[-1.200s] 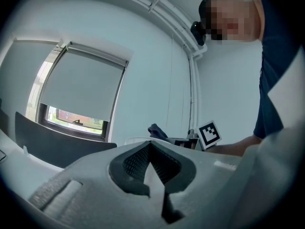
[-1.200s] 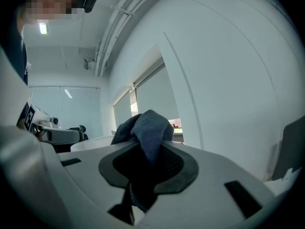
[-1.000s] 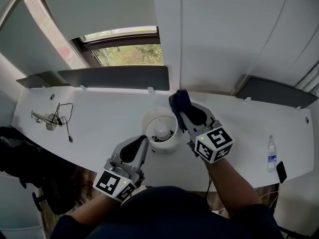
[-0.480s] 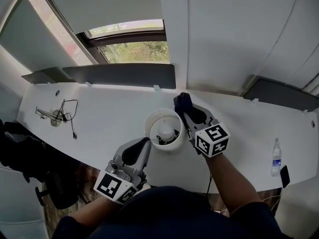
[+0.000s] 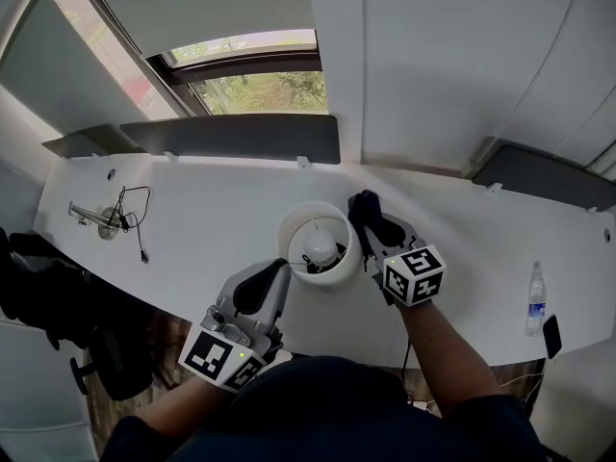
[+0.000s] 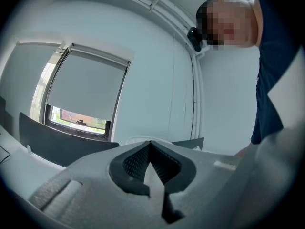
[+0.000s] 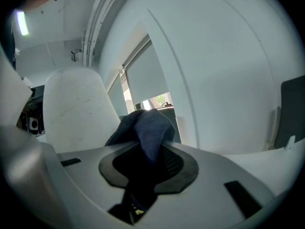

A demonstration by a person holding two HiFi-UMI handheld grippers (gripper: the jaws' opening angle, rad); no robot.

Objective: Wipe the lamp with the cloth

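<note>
The lamp [image 5: 318, 243] stands on the white table [image 5: 212, 219]; I look down into its white shade, with the bulb showing inside. My right gripper [image 5: 372, 221] is shut on a dark blue cloth [image 5: 364, 205], which rests against the shade's right side. In the right gripper view the cloth [image 7: 151, 125] bulges out of the right gripper [image 7: 150, 149], just to the right of the shade [image 7: 76, 109]. My left gripper [image 5: 277, 275] is shut and holds nothing; its tip lies by the shade's near left rim. In the left gripper view the left gripper [image 6: 151, 147] points up at the wall.
A black cable and a metal fitting [image 5: 114, 221] lie at the table's left end. A water bottle [image 5: 536, 301] and a black phone [image 5: 551, 335] sit at the right end. Grey dividers [image 5: 241, 141] line the back edge below a window. A dark chair [image 5: 58, 306] stands at the left.
My right gripper has slid the cloth a little towards me along the shade's right side. The left gripper has hardly moved. My head view has shifted slightly.
</note>
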